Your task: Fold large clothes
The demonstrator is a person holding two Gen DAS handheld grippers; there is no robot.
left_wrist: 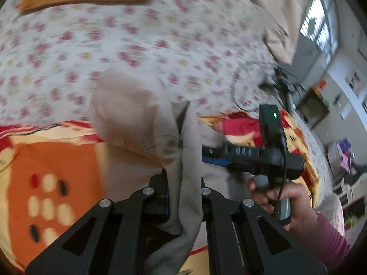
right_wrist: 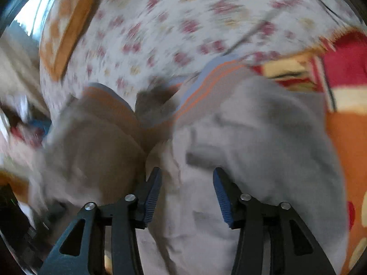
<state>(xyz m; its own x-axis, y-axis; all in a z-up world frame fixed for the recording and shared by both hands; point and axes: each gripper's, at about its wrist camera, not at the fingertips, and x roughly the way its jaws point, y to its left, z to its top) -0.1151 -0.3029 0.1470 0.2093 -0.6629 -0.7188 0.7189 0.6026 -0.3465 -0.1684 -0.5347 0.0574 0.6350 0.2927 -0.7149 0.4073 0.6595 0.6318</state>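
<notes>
Beige garment (left_wrist: 137,119) | orange blanket (left_wrist: 57,160) | floral bedsheet (left_wrist: 114,41) | window (left_wrist: 318,23)

One beige garment (left_wrist: 137,123); two grippers (left_wrist: 184,188); one orange blanket (left_wrist: 57,160); one floral sheet (left_wrist: 137,34).

The beige garment (left_wrist: 137,123) bunches between the left gripper (left_wrist: 184,183), burying its fingertips. From the right wrist everything smears with motion; the garment's striped band (right_wrist: 206,80) is barely legible. The room past the right gripper (left_wrist: 252,158) is too small to read.
</notes>
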